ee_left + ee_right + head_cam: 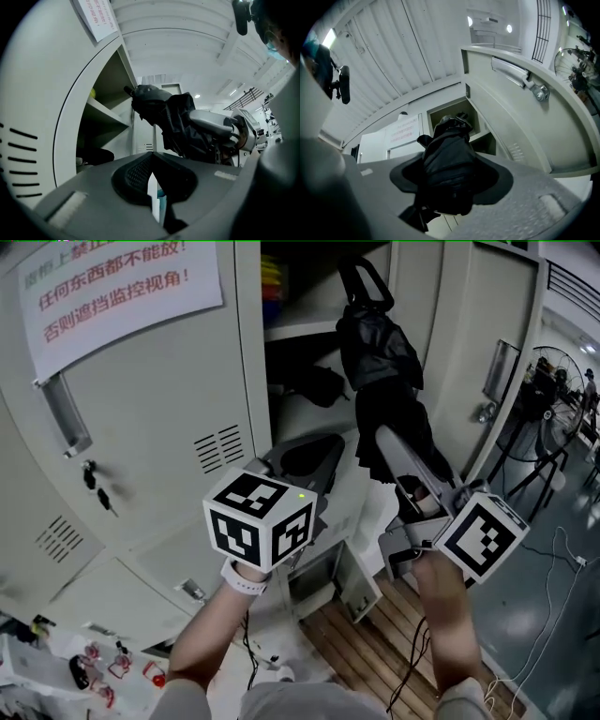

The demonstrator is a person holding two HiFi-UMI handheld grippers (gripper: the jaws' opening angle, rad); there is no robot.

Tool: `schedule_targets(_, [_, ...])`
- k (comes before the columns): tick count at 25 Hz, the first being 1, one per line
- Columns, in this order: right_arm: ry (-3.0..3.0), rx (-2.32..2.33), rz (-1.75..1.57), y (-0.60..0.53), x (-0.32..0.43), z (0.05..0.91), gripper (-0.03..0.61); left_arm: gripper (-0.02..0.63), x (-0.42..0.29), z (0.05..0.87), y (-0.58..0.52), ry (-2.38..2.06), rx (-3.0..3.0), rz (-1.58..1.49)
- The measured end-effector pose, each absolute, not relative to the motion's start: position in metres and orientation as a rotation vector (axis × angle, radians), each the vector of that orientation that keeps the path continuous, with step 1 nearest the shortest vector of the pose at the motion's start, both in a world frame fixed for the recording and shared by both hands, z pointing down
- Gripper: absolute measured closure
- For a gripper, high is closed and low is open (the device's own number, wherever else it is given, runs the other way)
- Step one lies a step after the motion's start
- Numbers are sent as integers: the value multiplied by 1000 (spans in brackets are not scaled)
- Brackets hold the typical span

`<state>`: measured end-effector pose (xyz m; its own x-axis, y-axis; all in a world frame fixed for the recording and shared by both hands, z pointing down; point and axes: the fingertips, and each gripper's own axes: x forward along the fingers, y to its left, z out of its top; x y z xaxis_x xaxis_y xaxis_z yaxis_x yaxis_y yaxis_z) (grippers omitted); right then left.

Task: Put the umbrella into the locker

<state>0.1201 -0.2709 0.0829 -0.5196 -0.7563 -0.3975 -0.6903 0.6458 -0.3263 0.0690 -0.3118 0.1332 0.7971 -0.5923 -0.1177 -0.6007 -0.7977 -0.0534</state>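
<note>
Right gripper [398, 460] is clamped on the lower end of the folded black umbrella [380, 362], which points up at the open locker [251, 371]. Its top loop is level with the shelf [300, 329], about at the opening and not set down yet. Left gripper [314, 457] hangs just beside it, jaws pressed together on nothing.

Now the risks. That loop could hook the shelf edge on the way in. The fabric hangs loose and bunched, so a fold may snag on the frame. The grip sits low on the umbrella, so the long top end could tip or twist in the jaws if it knocks anything. There's also a dark bundle [319, 385] lying in the compartment below the shelf, which may crowd the umbrella.

The head view alone shows both grippers together and the open door [487, 334] to the right. The left gripper view catches the umbrella [173, 117] from the side, the right gripper [215, 124] biting it, and the left gripper [151, 157] closed at its tips. The right gripper view looks along the umbrella [447, 164], where cloth fills the right gripper [450, 180] and the locker [461, 101] opening lies beyond.
</note>
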Motion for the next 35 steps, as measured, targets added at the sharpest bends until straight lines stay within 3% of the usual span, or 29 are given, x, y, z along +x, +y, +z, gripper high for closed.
schedule_targets(35, [2370,-1359,-213,-392,103,4,305,595,67,97,-329,981,-2867,185])
